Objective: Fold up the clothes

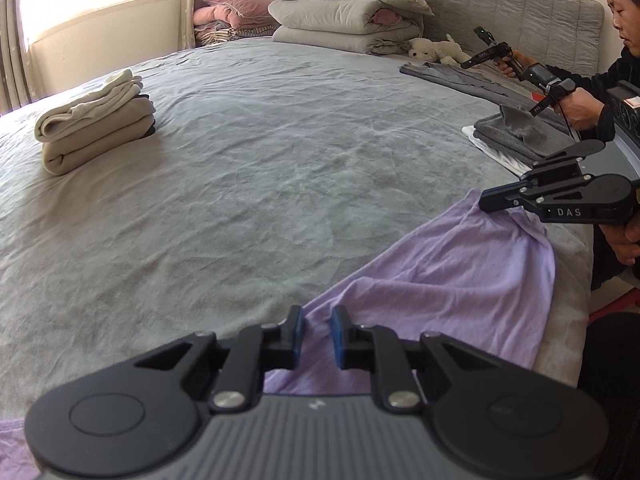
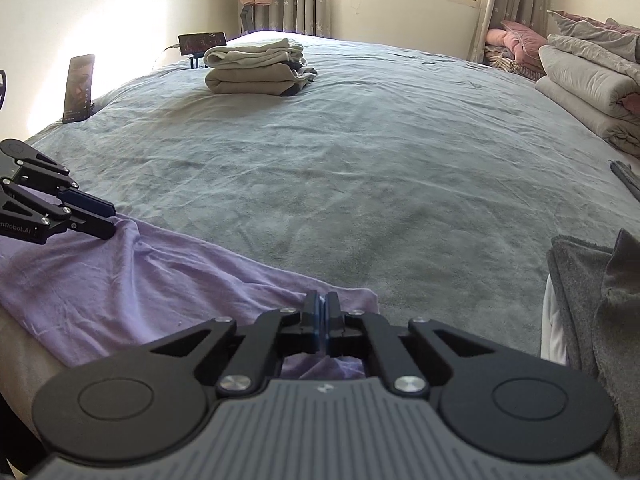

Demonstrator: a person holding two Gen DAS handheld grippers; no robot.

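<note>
A lilac garment (image 1: 440, 280) lies spread along the near edge of the grey bed (image 1: 260, 160). In the left wrist view my left gripper (image 1: 318, 332) sits over the garment's near corner, its blue pads a narrow gap apart with lilac cloth showing between them. My right gripper (image 1: 482, 200) pinches the garment's far corner. In the right wrist view the right gripper (image 2: 322, 312) is shut, pads together on the edge of the lilac garment (image 2: 120, 280). My left gripper (image 2: 114, 222) rests on the other corner at far left.
A folded beige stack (image 1: 96, 124) (image 2: 256, 68) lies far across the bed. A folded grey stack (image 1: 516, 136) (image 2: 580, 300) sits near my right hand. Piled bedding (image 1: 344, 8) and a plush toy (image 1: 436, 50) line the headboard. Another person (image 1: 580, 96) works with grippers. A phone (image 2: 78, 88) stands at the bed's edge.
</note>
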